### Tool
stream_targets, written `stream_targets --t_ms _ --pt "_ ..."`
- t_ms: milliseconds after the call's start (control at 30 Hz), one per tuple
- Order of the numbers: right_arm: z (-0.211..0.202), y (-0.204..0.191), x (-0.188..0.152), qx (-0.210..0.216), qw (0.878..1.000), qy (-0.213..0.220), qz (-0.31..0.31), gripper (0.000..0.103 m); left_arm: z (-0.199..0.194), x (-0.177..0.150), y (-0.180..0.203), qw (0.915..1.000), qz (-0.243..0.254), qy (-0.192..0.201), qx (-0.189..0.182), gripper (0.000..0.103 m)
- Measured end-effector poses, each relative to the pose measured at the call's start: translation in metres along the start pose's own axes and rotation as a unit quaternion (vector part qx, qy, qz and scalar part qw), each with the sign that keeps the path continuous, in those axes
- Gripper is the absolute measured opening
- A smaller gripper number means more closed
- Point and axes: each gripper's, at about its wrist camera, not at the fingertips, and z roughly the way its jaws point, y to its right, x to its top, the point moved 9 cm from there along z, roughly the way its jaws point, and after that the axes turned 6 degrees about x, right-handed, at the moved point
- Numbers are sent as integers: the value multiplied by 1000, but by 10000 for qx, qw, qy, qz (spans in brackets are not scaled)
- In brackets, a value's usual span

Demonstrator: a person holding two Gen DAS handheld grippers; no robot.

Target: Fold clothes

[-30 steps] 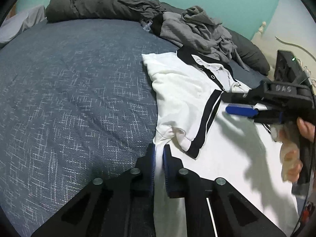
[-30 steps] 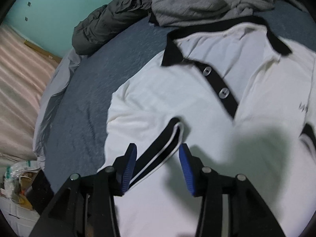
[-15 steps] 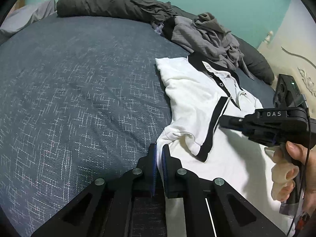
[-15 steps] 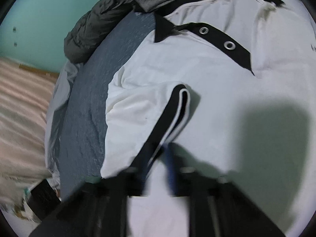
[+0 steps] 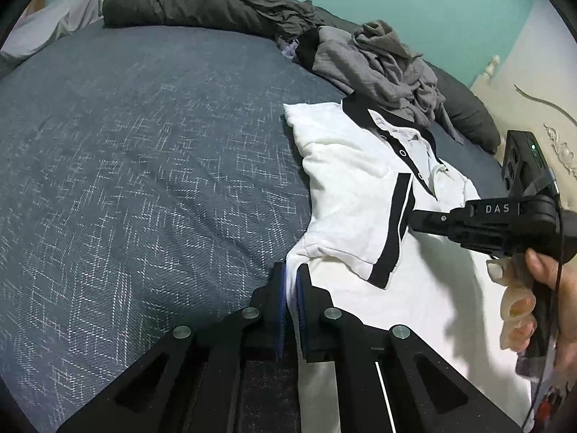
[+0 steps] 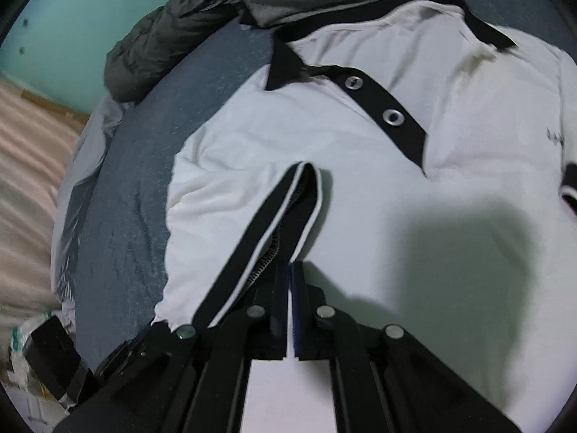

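Left to right: the left gripper (image 5: 291,285), jaws nearly closed, pinches the side edge of the white shirt (image 5: 346,195) that lies flat on the bed (image 5: 144,166). The right gripper (image 6: 289,270), jaws closed, clamps the black sleeve cuff (image 6: 288,209). The shirt's long axis runs away from both grippers toward the collar (image 6: 285,68); the cuff lies nearer the right hand (image 5: 541,288), so an inward fold probably falls to it.
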Motion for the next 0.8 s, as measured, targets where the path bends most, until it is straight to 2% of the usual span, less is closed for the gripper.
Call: stream_targets --t_ms 100,200,267,333,500,667,800 --pt "-9 -3 7 -4 10000 63 -27 2 -8 6 3 9999 -96 83 -79 7" --pt "-26 -5 24 -21 9989 464 -43 4 -20 15 3 9994 -104 318 -80 8" --pt "-31 -9 35 130 9980 619 -17 5 -26 20 1 9989 -129 449 -75 8" --pt "-24 -14 41 222 9982 552 -30 7 -28 24 -1 9984 -170 526 -91 8" --pt "-1 -10 42 -12 9989 370 -276 8 -10 19 4 9991 -166 302 -258 8" --pt "9 11 30 -341 9990 99 -257 8 9 10 9 9989 -298 72 -343 8" --pt "-10 -3 44 -267 9976 322 -548 8 5 9 7 9995 -135 98 -257 8"
